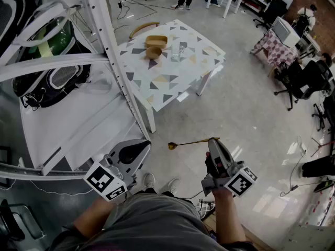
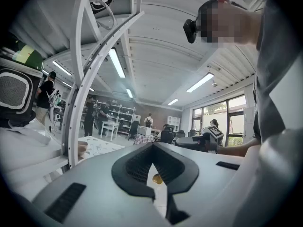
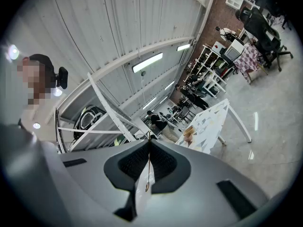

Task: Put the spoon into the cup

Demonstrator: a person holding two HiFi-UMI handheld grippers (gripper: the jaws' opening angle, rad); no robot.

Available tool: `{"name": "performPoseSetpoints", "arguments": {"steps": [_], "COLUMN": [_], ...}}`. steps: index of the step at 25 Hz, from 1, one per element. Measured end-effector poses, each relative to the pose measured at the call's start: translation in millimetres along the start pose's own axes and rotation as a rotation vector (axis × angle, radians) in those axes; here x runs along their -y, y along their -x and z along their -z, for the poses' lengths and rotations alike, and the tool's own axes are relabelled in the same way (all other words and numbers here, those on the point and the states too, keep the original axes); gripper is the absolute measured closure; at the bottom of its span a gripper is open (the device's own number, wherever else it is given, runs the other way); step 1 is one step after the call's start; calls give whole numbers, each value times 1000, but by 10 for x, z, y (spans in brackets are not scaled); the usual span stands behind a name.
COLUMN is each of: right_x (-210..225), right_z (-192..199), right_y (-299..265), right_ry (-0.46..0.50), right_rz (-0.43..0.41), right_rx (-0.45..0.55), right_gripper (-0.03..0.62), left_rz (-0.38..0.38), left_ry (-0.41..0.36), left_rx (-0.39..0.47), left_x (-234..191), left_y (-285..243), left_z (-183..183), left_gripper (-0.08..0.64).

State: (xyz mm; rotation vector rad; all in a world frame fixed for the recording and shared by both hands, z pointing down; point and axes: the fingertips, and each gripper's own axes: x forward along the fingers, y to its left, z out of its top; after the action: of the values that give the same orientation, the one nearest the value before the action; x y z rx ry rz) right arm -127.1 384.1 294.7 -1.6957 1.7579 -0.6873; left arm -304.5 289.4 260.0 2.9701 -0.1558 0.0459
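A glossy grey floor [image 1: 251,119] fills most of the head view. A white perforated metal frame [image 1: 112,51] rises at the left, its upper end cut off by the edge. Beyond it stands a square white worktop [image 1: 172,82] printed with grey and tan triangles. The left gripper [image 1: 142,146], smooth grey plastic with ribbed black pads, has its fingers [image 2: 137,167] closed tip to tip around nothing. The right gripper [image 1: 213,141] has its fingers [image 3: 165,167] pinched on the handle end of the spoon [image 1: 191,142]. On the worktop sit a shallow wooden tray [image 1: 156,40], a round wooden bowl [image 1: 153,52] and the cup [image 1: 176,54], clear and hard to make out. The slim brass-coloured spoon lies level over the floor, well apart from the cup.
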Motion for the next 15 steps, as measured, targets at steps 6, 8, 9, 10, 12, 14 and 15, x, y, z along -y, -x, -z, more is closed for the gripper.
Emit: {"name": "performPoseSetpoints", "arguments": {"steps": [6, 8, 9, 10, 12, 14, 15], "right_x": [131, 199, 231, 261, 314, 357, 376], "right_z": [-167, -219, -243, -265, -305, -338, -353], "right_y": [20, 56, 78, 101, 148, 186, 198], "right_ry": [25, 24, 23, 22, 17, 15, 14], "right_rz": [-11, -14, -15, -16, -19, -24, -27], "right_rx": [-5, -9, -10, -12, -14, -19, -22], "right_gripper": [569, 569, 569, 569, 569, 569, 569], "left_rz": [-6, -12, -15, -17, -22, -28, -33], "left_ry": [-7, -10, -11, -13, -17, -21, -23], "left_rx": [3, 8, 11, 14, 15, 16, 16], "left_x": [96, 147, 173, 199, 249, 289, 305], "left_y": [-224, -298, -333, -366, -430, -485, -509], "left_z": [16, 17, 17, 19, 27, 38, 41], "left_gripper": [546, 546, 546, 546, 546, 546, 546]}}
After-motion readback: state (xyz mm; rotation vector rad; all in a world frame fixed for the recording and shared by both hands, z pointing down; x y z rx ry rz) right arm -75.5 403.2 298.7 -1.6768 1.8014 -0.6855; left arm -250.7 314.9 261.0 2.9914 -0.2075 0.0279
